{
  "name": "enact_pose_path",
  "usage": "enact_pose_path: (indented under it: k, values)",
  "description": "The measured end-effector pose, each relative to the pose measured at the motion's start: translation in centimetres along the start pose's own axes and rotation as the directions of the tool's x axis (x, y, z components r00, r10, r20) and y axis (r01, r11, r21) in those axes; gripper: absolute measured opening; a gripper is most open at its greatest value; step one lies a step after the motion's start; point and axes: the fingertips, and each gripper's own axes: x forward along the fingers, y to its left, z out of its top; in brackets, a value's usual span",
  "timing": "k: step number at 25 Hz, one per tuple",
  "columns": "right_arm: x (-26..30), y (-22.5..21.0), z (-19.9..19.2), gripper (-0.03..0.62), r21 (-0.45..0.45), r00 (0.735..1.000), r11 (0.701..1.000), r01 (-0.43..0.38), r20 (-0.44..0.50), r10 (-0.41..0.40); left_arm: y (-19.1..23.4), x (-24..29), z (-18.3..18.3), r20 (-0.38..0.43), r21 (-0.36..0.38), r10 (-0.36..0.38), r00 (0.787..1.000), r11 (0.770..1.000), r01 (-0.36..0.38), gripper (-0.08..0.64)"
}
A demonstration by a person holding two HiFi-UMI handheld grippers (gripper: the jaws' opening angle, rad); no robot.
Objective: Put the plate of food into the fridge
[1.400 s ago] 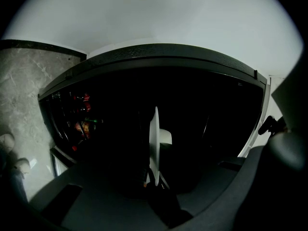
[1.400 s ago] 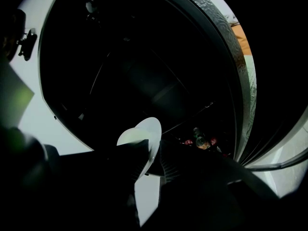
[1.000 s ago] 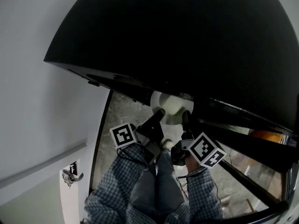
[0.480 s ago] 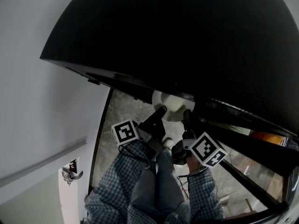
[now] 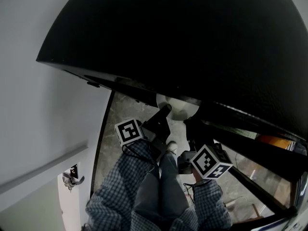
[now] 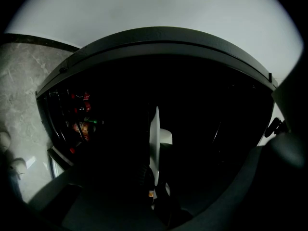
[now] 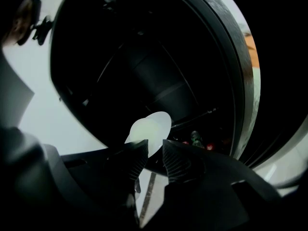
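Looking down from the head view, the black fridge (image 5: 192,42) fills most of what I see. Its lower edge cuts a slanted line from upper left to right. Below that edge there is only a narrow wedge of marbled floor (image 5: 120,117), shut in on the left by a white wall (image 5: 43,129) and on the right by dark bars. That's tight room for both hands.

The plate (image 5: 174,106) sits right at that edge, white, its far half tucked under the black lip and its near half out over the floor. I can't make out the food on it.

The left gripper (image 5: 165,110) reaches up from the near left to the plate's rim. In its own view the plate stands edge-on, dead centre along the jaws, and the jaws are closed on the rim. It's very dark there, with the cavity black on both sides of the plate.

The right gripper (image 5: 190,124) is near the plate's right side. Its ribbed pads (image 7: 136,159) stand apart with a clear gap and nothing pressed between them. The plate shows just beyond the tips, apart from them.

Inside the fridge, small red and green items (image 6: 83,114) sit in a rack at the left of the left gripper view. What they are, I can't tell. The rest of the inside is too dark to read.
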Motion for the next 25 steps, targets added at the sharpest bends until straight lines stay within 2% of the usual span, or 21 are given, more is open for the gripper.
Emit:
enact_pose_path:
  k: [2,3,4,5,8,9,11,13,15,17,19,21,23,25]
  values:
    - [-0.4,0.5,0.0,0.077,-0.128,1.000,0.992,0.000,-0.002,-0.001,0.0,0.2,0.1,0.002,-0.004,0.002,1.000,1.000,-0.002,0.044]
    - [-0.6,0.8,0.1,0.077,-0.228,1.000,0.974,0.003,0.001,-0.003,0.1,0.2,0.1,0.003,-0.006,0.002,1.000,1.000,-0.002,0.044]
    - [-0.8,1.2,0.2,0.077,-0.346,1.000,0.938,0.010,0.003,-0.009,0.1,0.3,0.1,0.004,-0.007,0.002,1.000,1.000,-0.002,0.044]
    - [-0.8,1.6,0.2,0.077,-0.468,1.000,0.884,0.017,0.000,-0.019,0.2,0.3,0.2,0.004,-0.009,0.001,1.000,1.000,-0.001,0.044]
    - [-0.6,3.0,-0.4,0.077,-0.751,0.998,0.660,0.024,-0.024,-0.063,0.3,0.4,0.2,0.002,-0.021,-0.001,1.000,1.000,0.001,0.044]
    - [-0.4,3.2,-0.8,0.077,-0.816,0.996,0.578,0.023,-0.032,-0.084,0.3,0.5,0.3,0.001,-0.027,-0.001,1.000,1.000,0.001,0.044]
    - [0.0,3.1,-1.7,0.077,-0.919,0.990,0.394,0.010,-0.046,-0.131,0.4,0.6,0.3,-0.001,-0.032,-0.002,1.000,0.999,0.002,0.044]
    - [0.4,3.2,-2.7,0.077,-0.978,0.987,0.207,-0.019,-0.051,-0.152,0.4,0.6,0.3,-0.006,-0.027,-0.003,1.000,1.000,0.003,0.044]
    - [0.7,3.5,-3.5,0.077,-0.998,0.986,0.036,-0.043,-0.048,-0.158,0.4,0.7,0.3,-0.011,-0.024,-0.005,1.000,1.000,0.005,0.044]
    - [1.0,3.8,-4.1,0.077,-0.993,0.986,-0.101,-0.059,-0.042,-0.164,0.3,0.8,0.3,-0.014,-0.026,-0.007,1.000,1.000,0.007,0.044]
    - [1.5,4.0,-4.5,0.077,-0.979,0.985,-0.191,-0.070,-0.037,-0.170,0.1,0.8,0.4,-0.017,-0.024,-0.012,1.000,1.000,0.012,0.044]
    - [1.9,4.1,-4.8,0.077,-0.964,0.984,-0.257,-0.071,-0.025,-0.176,0.0,0.9,0.4,-0.022,-0.020,-0.019,1.000,1.000,0.018,0.044]
    - [2.3,4.0,-4.9,0.077,-0.951,0.983,-0.305,-0.061,-0.005,-0.183,0.0,0.9,0.2,-0.028,-0.020,-0.019,0.999,1.000,0.019,0.044]
    - [2.7,3.9,-5.0,0.074,-0.939,0.982,-0.340,-0.053,0.013,-0.188,0.0,1.0,0.3,-0.032,-0.019,-0.016,0.999,1.000,0.015,0.044]
